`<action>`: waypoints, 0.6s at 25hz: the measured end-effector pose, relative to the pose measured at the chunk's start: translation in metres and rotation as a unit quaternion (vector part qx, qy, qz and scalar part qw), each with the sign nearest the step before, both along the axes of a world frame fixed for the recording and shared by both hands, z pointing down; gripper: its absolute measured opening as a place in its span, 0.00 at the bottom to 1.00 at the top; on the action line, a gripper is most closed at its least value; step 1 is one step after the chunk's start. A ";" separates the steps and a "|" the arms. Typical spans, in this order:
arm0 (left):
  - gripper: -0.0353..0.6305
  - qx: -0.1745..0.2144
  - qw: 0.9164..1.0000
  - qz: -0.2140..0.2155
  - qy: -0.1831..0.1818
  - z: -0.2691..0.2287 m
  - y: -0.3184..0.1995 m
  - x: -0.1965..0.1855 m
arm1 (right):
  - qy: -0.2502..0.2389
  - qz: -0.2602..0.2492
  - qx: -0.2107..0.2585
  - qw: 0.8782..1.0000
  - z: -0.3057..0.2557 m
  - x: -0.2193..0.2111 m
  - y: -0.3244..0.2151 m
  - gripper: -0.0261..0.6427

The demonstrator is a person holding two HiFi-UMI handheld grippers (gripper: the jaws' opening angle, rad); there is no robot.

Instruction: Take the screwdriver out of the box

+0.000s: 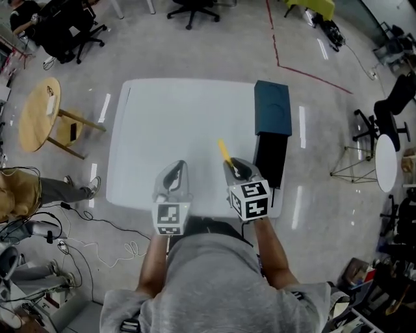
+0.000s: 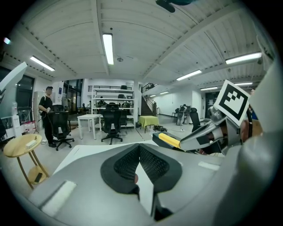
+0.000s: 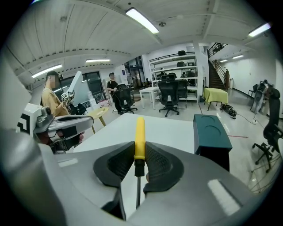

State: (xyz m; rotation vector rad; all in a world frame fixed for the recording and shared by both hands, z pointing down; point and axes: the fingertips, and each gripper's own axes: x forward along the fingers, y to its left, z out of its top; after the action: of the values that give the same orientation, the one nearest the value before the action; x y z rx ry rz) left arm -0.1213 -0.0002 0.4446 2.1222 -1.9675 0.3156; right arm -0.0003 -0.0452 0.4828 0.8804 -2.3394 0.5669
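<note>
My right gripper is shut on a screwdriver with a yellow handle, held above the white table to the left of the box. In the right gripper view the pads clamp the handle's lower end, and the dark shaft runs back between the jaws. The box is a black body with a teal lid lying beyond it at the table's right edge. My left gripper is shut and empty over the table's near side; its pads meet.
A round wooden side table stands on the floor to the left. Cables lie near the table's front left corner, and a seated person is at the left edge. Office chairs stand beyond the table, and a white round table is at the right.
</note>
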 end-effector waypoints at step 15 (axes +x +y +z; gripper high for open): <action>0.07 -0.025 0.999 -0.036 0.009 0.016 -0.041 -0.066 | 0.009 -0.035 -0.027 0.999 0.020 -0.068 -0.047 0.15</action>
State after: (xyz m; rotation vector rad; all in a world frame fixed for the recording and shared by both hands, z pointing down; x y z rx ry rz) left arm -0.1875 -0.0413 0.4604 2.0114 -1.9993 0.3270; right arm -0.0688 -0.0924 0.5031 0.7735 -2.3183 0.5888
